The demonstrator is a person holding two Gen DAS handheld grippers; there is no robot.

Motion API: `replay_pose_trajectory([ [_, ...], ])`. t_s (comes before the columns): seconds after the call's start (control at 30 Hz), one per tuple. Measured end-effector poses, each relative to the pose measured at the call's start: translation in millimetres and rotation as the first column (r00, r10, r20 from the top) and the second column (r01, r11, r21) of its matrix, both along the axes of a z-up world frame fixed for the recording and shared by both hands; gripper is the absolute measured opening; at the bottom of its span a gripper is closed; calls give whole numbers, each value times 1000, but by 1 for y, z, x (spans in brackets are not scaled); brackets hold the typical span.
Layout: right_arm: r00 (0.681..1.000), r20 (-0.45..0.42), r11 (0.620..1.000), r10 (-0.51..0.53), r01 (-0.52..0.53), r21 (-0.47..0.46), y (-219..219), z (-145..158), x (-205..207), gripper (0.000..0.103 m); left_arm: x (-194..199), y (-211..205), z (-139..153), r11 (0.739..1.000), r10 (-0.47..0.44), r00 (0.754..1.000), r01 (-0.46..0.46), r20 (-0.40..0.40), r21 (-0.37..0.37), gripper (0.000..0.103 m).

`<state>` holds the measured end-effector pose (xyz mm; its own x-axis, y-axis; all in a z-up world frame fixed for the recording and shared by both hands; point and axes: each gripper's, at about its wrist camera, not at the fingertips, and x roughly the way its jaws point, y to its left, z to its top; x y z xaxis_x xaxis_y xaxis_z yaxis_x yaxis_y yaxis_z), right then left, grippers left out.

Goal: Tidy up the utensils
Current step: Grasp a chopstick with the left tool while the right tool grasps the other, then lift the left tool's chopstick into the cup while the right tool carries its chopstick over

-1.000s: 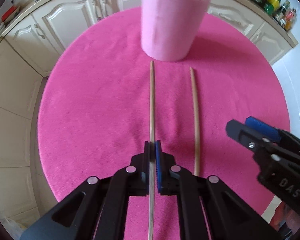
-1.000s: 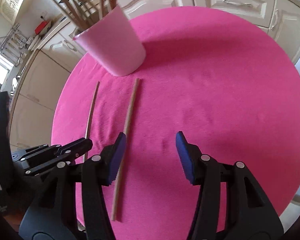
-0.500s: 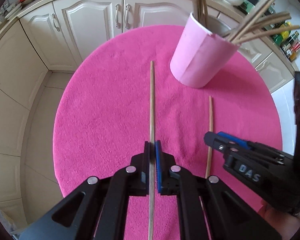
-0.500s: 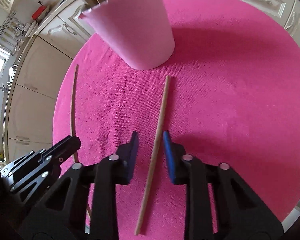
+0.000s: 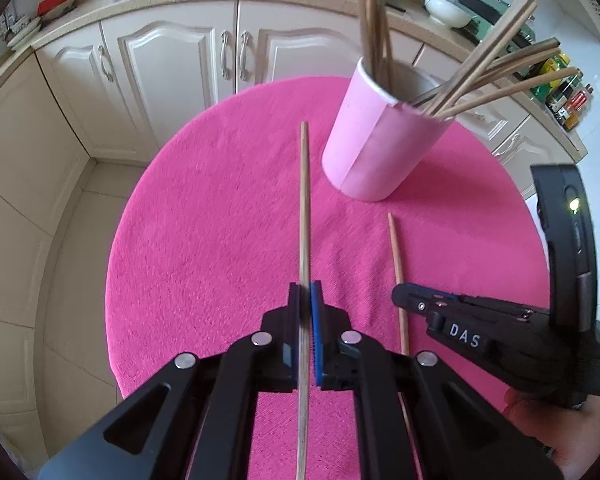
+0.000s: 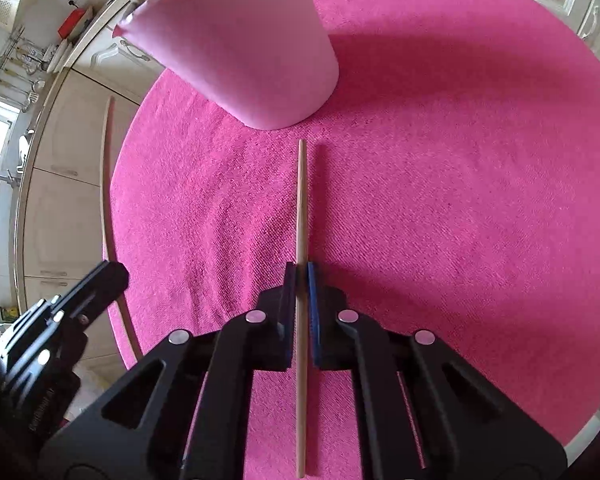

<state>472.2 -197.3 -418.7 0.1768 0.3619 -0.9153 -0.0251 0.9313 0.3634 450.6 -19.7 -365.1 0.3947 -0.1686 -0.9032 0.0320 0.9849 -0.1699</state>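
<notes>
The left gripper [image 5: 305, 292] was closed on a wooden stick [image 5: 304, 208], holding it raised over the pink cloth [image 5: 204, 248], its far tip level with the pink cup [image 5: 376, 148]. The cup stood on the cloth with a spread of sticks [image 5: 496, 80] leaning out of it. The right gripper [image 6: 301, 276] had its jaws pinched around a second stick [image 6: 301, 200], which lay on the cloth pointing toward the cup's base, just short of it. Cream cabinets [image 5: 172, 64] ran behind the table.
</notes>
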Motion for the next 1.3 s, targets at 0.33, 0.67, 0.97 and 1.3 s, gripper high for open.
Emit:
replay_pose_trajectory([
  [0.33, 998, 63, 999, -12, 14, -41, -30, 19, -19, 6, -4, -4, 38, 1000, -2, 990, 3, 141, -7, 6],
  [0.67, 1000, -26, 986, 15, -19, -166, -52, 2, -15, 7, 2, -11, 34, 1000, -11, 992, 9, 125, 15, 6],
  [0.97, 994, -76, 967, 72, -89, -239, -19, 3, 14, 7, 6, -12, 27, 1000, 21, 995, -21, 98, -1, 6],
  [1.3, 997, 74, 999, -31, 33, -28, -75, 24, -9, 6, 14, -8, 58, 996, 38, 976, -20, 216, -85, 6],
])
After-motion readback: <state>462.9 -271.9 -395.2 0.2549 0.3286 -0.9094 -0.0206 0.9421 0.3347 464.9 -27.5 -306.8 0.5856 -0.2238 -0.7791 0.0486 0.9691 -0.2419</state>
